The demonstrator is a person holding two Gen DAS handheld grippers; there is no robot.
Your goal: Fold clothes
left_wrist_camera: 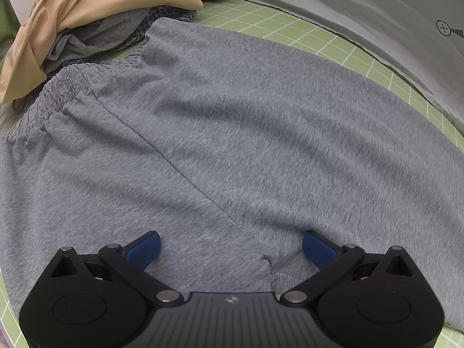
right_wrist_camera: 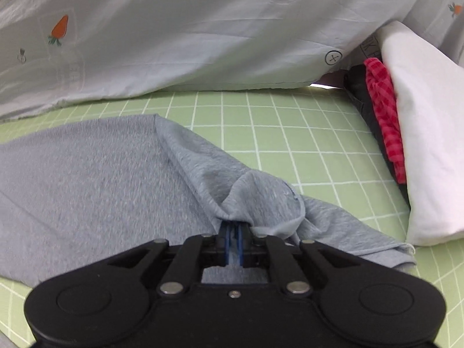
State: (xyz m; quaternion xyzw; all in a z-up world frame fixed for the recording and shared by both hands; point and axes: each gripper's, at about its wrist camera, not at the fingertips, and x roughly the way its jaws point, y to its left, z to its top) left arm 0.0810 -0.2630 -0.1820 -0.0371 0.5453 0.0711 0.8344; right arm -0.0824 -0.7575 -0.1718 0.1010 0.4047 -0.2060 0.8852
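Observation:
Grey shorts [left_wrist_camera: 232, 121] lie spread flat on a green grid mat [left_wrist_camera: 333, 37], elastic waistband at the upper left. My left gripper [left_wrist_camera: 231, 246] hovers just over the crotch seam with its blue pads [left_wrist_camera: 145, 249] wide apart and nothing between them. In the right wrist view the same grey shorts [right_wrist_camera: 87, 179] show a leg end bunched up into a peak. My right gripper [right_wrist_camera: 233, 226] is shut on that bunched fabric, which puckers around the blue fingertips.
A heap of clothes, tan on top [left_wrist_camera: 87, 3] with grey and plaid beneath, sits at the mat's upper left. A pale sheet with carrot prints [right_wrist_camera: 203, 29] borders the far edge. A stack of white [right_wrist_camera: 429, 145], red checked [right_wrist_camera: 385, 119] and dark cloth lies at the right.

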